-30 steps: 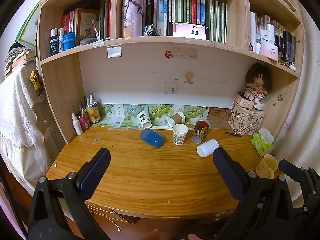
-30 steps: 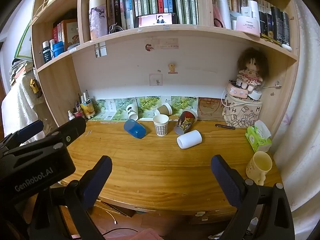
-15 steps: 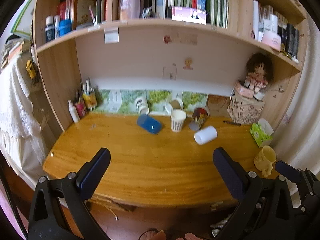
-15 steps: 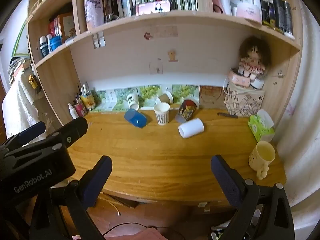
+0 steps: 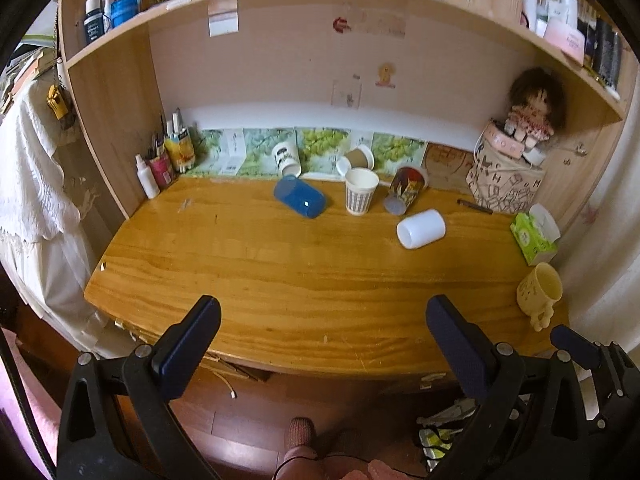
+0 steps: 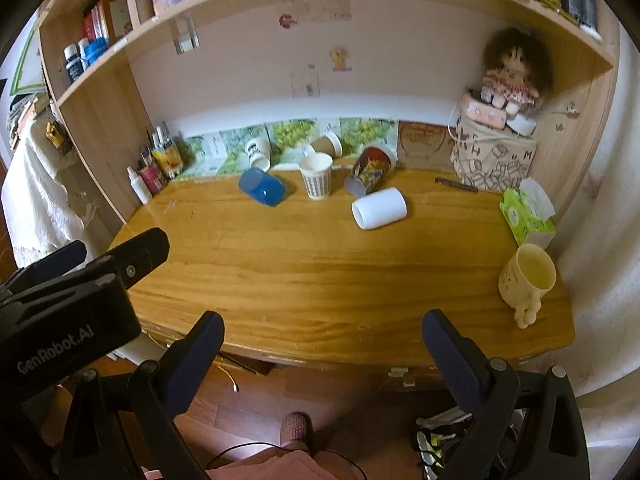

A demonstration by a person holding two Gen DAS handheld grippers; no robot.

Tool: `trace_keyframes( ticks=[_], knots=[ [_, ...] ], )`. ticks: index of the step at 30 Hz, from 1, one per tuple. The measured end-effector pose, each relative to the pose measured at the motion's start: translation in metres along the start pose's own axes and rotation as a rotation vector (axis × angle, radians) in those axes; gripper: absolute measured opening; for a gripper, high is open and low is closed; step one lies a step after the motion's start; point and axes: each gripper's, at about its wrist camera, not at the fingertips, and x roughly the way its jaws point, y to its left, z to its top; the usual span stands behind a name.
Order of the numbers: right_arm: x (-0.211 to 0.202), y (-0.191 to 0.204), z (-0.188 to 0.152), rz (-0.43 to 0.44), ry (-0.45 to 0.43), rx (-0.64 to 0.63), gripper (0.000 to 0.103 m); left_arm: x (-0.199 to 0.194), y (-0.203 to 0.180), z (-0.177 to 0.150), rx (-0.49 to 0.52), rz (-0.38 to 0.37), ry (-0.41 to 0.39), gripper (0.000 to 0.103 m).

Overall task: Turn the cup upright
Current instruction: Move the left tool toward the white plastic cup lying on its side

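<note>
At desk 1 o'clock, white cup [image 6: 379, 208] lies sideways, well beyond both grippers; left gripper [image 5: 320, 322] and right gripper [image 6: 322, 334] gape wide, empty. Risk: a glancing pinch rolls it into neighbouring cups.

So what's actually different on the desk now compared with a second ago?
Only the view changed: both cameras have tipped downward, so the shelves slid up out of sight and the floor appeared. The left claw and right claw stay open and empty, short of the desk. The blue cup and white cup still lie on their sides, the checked cup still upright.
</note>
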Motion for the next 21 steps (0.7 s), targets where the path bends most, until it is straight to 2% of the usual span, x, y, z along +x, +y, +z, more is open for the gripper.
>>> trace_keyframes(
  ticks=[10, 21],
  knots=[
    [0.021, -0.026, -0.008, 0.024, 0.086, 0.006, 0.1, 0.015, -0.019, -0.005, -0.007, 0.016, 0.066, 0.103],
    [0.028, -0.056, -0.009, 0.012, 0.104, 0.057, 0.1, 0.018, -0.033, -0.008, -0.008, 0.025, 0.104, 0.103]
  ],
)
